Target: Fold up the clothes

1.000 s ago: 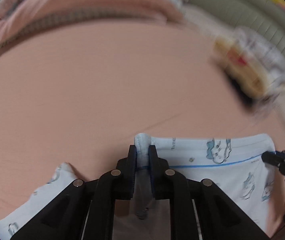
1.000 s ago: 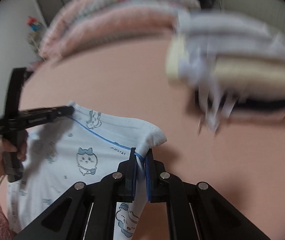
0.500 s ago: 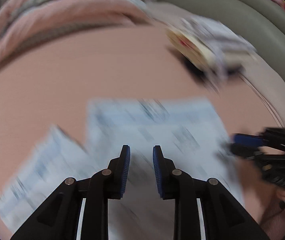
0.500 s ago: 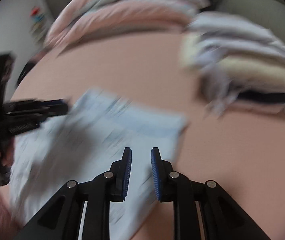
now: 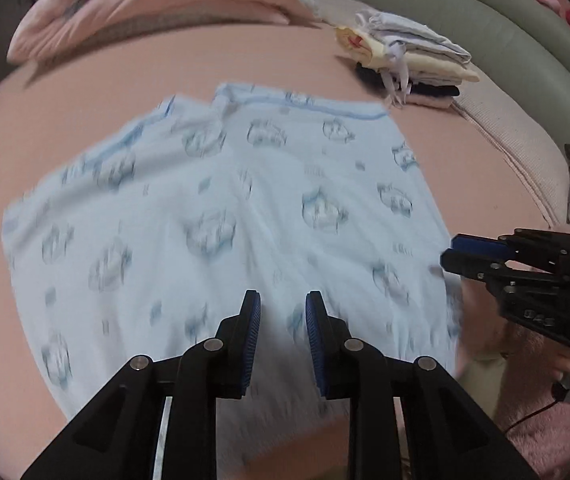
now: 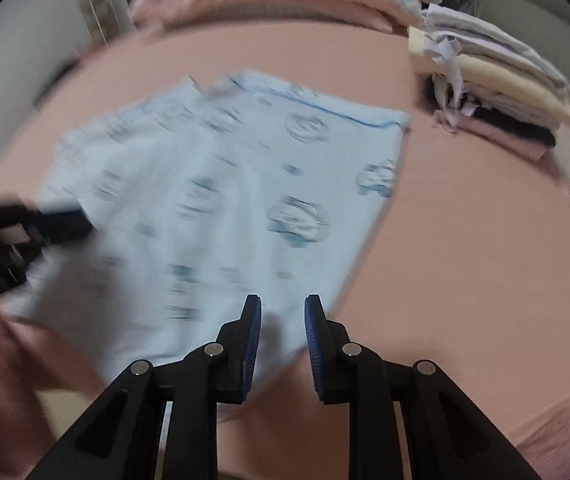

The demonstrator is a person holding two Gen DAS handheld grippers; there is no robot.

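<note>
A light-blue printed garment (image 5: 253, 208) is laid flat on the pink bed sheet (image 5: 85, 92), with its blue-trimmed edge toward the far side. The print consists of small blue cartoon figures; finer detail is lost to motion blur.

The left gripper (image 5: 283, 304) is positioned above the near part of the garment. Its blue-padded jaws are set slightly apart, with a narrow gap between them, and nothing is clamped; the cloth is seen lying below and beyond the gap. The jaws have just been opening.

The right gripper (image 6: 283, 308) is positioned over the near right edge of the garment (image 6: 213, 200). Its jaws are likewise parted by a narrow gap and no fabric is gripped between the pads. These jaws have also just been opening. In the left wrist view the right gripper (image 5: 451, 252) is seen at the garment's right edge, with its tips close together.

A stack of folded clothes (image 5: 409, 60) is placed on the sheet beyond the garment, to its right and apart from it. A pink quilted duvet (image 5: 145, 4) is bunched along the far side of the bed.
</note>
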